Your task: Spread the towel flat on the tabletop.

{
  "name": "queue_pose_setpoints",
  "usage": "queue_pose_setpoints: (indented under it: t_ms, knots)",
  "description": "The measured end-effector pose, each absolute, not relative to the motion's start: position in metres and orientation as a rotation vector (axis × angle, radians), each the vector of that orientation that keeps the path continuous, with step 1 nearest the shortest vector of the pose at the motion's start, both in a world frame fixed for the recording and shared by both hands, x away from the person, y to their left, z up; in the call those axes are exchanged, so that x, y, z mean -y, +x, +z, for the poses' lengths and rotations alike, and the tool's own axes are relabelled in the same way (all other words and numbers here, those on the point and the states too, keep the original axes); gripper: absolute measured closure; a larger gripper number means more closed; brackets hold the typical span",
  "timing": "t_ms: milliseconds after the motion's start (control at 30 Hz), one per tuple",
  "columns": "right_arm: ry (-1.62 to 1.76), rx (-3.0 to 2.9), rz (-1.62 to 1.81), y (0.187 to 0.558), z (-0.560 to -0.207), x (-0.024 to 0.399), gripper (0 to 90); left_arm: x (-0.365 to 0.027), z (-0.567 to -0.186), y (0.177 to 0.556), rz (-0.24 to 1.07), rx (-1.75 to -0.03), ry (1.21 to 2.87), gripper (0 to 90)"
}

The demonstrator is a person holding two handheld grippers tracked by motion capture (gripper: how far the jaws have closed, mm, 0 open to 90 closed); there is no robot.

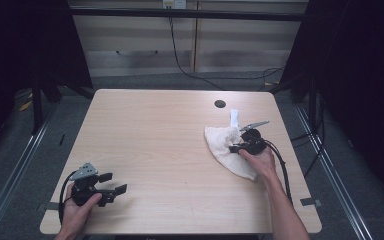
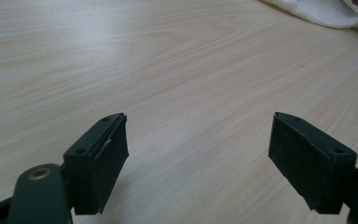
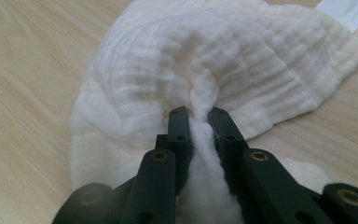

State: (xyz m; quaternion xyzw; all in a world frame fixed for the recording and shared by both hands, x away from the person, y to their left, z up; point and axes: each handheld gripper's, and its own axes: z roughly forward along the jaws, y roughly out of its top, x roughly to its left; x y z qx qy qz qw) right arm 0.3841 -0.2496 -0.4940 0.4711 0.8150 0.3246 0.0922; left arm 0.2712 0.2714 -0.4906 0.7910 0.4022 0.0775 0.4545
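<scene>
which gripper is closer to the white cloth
Right. The right gripper has its fingers pinched on a fold of the white cloth. The left gripper sits open near the table's front left corner, far from it.

The left black two-jaw tool (image 1: 111, 183) carries a grey three-cornered plate (image 1: 84, 172) on top and trails a black cable (image 1: 61, 197). In the left gripper view its flat, blocky matt pads (image 2: 100, 161) show small screws, with a brass-coloured rivet (image 2: 39, 173) at the arm. The right black tool (image 1: 236, 147) has long slotted arms with brass rivets (image 3: 159, 156) and a looping black cable (image 1: 283, 170). Both forearms are bare, without sleeves.
</scene>
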Motion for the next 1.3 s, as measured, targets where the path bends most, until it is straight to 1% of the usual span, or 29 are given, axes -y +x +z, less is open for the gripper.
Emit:
queue_pose_setpoints:
  t_ms: [433, 700, 933, 1033, 1300]
  knots:
    - [1.277, -2.498, 1.037, 0.369, -0.496, 0.22, 81.4, -0.27, -0.491, 0.272, 0.185, -0.991, 1.955, 19.3]
    - [1.19, -2.54, 1.129, 0.35, -0.5, 0.189, 81.4, -0.27, -0.491, 0.271, 0.18, -0.989, 1.956, 19.3]
    - [1.143, -2.575, 1.166, 0.339, -0.501, 0.174, 81.4, -0.27, -0.492, 0.273, 0.176, -0.993, 1.958, 19.3]
    - [1.044, -2.641, 1.145, 0.326, -0.499, 0.155, 81.4, -0.269, -0.492, 0.273, 0.179, -0.995, 1.965, 19.3]
    - [0.942, -2.701, 1.206, 0.313, -0.501, 0.13, 80.9, -0.269, -0.491, 0.273, 0.179, -0.994, 1.964, 19.3]
